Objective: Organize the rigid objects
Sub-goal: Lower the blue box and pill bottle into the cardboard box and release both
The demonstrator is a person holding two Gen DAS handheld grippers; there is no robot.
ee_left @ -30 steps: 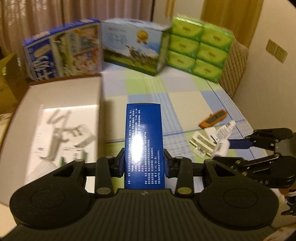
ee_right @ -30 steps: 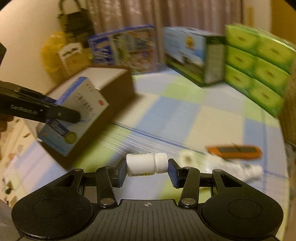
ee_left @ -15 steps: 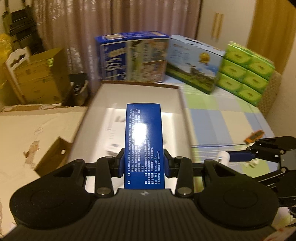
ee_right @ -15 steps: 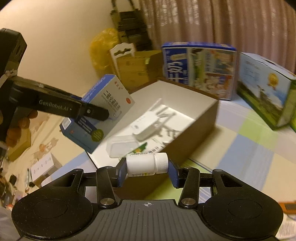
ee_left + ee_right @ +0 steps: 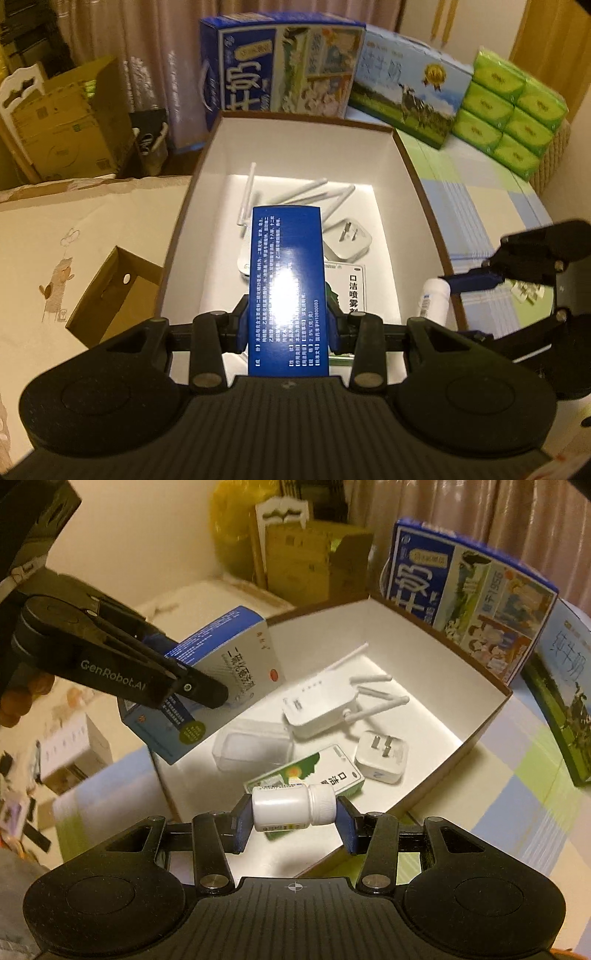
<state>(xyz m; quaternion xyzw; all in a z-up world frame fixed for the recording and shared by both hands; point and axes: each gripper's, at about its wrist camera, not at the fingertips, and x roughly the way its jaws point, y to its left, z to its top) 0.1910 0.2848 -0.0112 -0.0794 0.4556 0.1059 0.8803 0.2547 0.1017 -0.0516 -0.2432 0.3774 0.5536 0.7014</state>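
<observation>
the right gripper (image 5: 294,816) is clamped on a white bottle (image 5: 291,809), the left gripper (image 5: 287,325) on a blue carton (image 5: 286,280); both hang over the open box (image 5: 484,716). dropped together, they may hit the charger (image 5: 380,757) and router (image 5: 317,710).

Blue carton (image 5: 286,280), white bottle (image 5: 293,808) (sideways, seemingly capped)

1. Two grippers: left gripper (image 5: 288,328) at lower centre of its own view, right gripper (image 5: 294,821) at lower centre of its view.
2. One blue medicine box (image 5: 286,291), clamped in the left one.
3. One white pill bottle (image 5: 293,808), clamped in the right one.
4. One open white storage box (image 5: 436,664), mid-frame.
5. Inside: one router (image 5: 317,712) with four antennas, one plug adapter (image 5: 382,762), one green-and-white carton (image 5: 321,775), one clear plastic case (image 5: 253,749).
6. Two milk cartons (image 5: 280,64) at top.
7. Six green tissue packs (image 5: 509,107), upper right.
</observation>
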